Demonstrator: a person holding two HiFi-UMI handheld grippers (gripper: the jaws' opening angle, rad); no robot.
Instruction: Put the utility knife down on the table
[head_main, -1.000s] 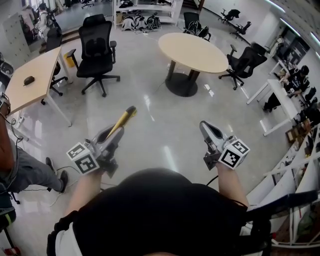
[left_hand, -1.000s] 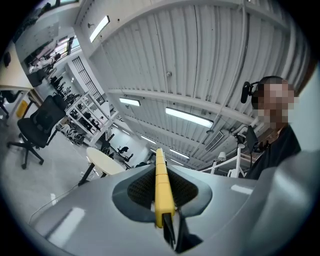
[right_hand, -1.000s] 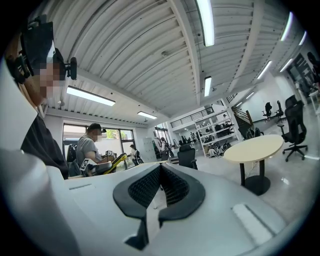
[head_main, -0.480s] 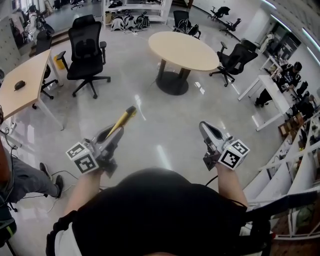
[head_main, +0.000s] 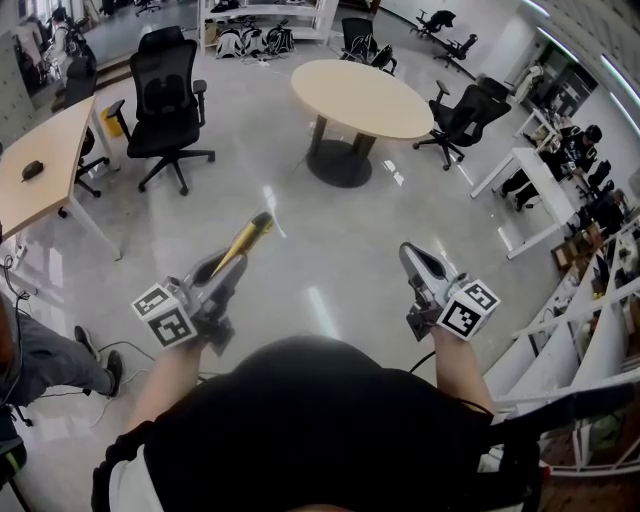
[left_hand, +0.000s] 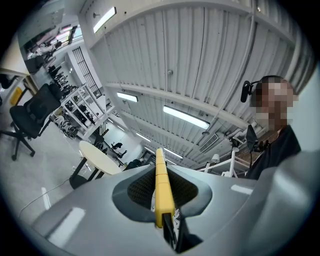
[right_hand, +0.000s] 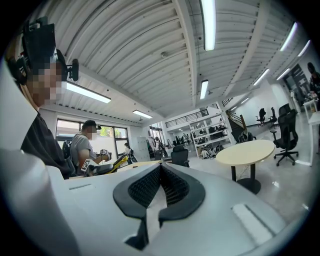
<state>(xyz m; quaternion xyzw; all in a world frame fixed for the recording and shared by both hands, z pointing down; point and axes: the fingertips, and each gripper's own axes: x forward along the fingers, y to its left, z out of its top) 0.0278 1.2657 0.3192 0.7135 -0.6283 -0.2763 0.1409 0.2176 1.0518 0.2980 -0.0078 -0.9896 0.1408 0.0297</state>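
Note:
The utility knife (head_main: 247, 238) is long and yellow, and it sticks forward and up out of my left gripper (head_main: 232, 268), which is shut on its rear end. In the left gripper view the knife (left_hand: 161, 185) runs straight up between the ribbed pads, with the left gripper (left_hand: 159, 165) clamped on it. My right gripper (head_main: 408, 252) is held level at the same height on the right. In the right gripper view the right gripper (right_hand: 160, 169) has its jaws together and nothing between them. Both grippers hang over bare floor, well short of the round table (head_main: 360, 98).
A black office chair (head_main: 165, 95) stands left of the round table, and another chair (head_main: 462, 115) right of it. A wooden desk (head_main: 45, 165) with a mouse is far left. White desks (head_main: 520, 165) line the right side. A seated person's leg (head_main: 55, 355) is at the left edge.
Both grippers keep their place and grip. The furniture has slid a little to the left in the head view, so the view has turned slightly right.

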